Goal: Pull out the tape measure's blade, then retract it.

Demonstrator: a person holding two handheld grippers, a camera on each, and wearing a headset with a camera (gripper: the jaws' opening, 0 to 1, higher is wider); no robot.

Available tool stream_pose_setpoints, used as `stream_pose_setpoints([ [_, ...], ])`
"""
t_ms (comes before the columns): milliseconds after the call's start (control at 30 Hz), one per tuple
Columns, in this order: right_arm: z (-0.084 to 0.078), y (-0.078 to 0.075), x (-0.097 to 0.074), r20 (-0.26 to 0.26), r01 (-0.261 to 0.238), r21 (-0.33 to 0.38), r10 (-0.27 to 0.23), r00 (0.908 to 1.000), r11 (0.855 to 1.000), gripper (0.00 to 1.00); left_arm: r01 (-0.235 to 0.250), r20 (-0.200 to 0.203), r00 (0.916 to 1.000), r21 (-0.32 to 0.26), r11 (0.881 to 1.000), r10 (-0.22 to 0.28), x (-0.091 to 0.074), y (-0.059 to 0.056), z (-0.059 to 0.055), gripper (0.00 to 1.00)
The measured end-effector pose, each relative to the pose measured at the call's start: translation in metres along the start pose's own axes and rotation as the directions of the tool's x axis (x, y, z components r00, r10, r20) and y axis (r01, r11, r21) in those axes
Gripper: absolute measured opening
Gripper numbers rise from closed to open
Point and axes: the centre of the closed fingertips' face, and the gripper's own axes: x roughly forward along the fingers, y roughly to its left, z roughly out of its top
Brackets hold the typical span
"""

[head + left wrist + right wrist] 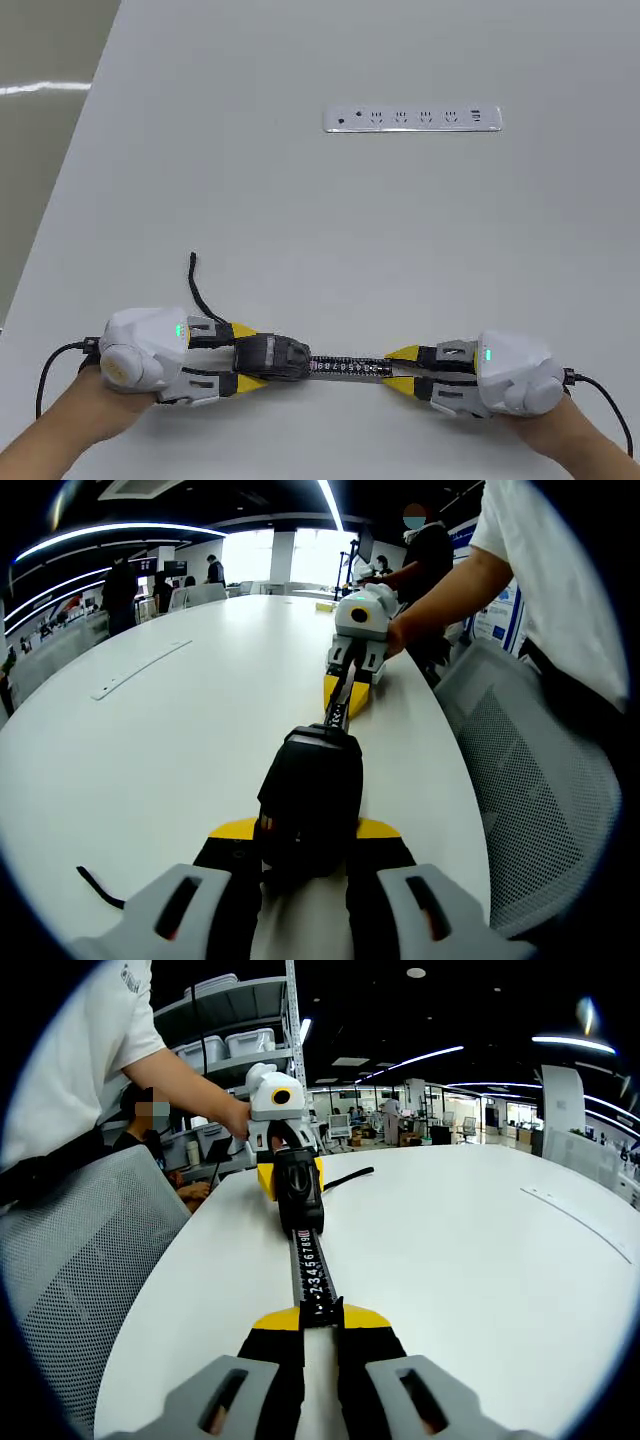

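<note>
Black tape-measure case is lying low and left of centre in the head view, on the white table. The left gripper is clamping it, jaws narrowed onto the case's sides; in the left gripper view the body is sitting right btwn the yellow tips.

A short stretch of blade is showing out of the case and running toward the right of the frame, numbers facing up. The right gripper is pinching its free end, jaws almost closed on the strip.

Key relation: the blade's long axis is lying along the line joining both grippers, roughly horizontal across the bottom of the head view. The case is at the left end and the tip at the right, so the right hand is the one nearer the tip.

Judgement: the pull-out looks partway done. More extension probably means drawing the right gripper straight rightward along that axis w/ the left anchoring the case; going off-axis could kink the strip.

A black cord is curling up-left from the left gripper. A power strip is lying well apart, top centre-right.
</note>
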Motion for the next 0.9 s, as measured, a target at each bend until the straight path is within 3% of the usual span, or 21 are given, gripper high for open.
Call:
stream_pose_setpoints([
  [500,-0.005,-0.002,-0.015,0.013,0.017,0.019,-0.017,0.9998,1.000,0.09,0.000,-0.004,1.0000,-0.003,1.000,0.000,0.000,0.000,0.000,0.28],
  [900,-0.006,-0.001,-0.022,0.017,0.000,0.026,0.000,0.9999,1.000,0.09,-0.003,-0.014,0.9999,0.002,1.000,0.003,0.000,0.000,-0.001,0.28],
])
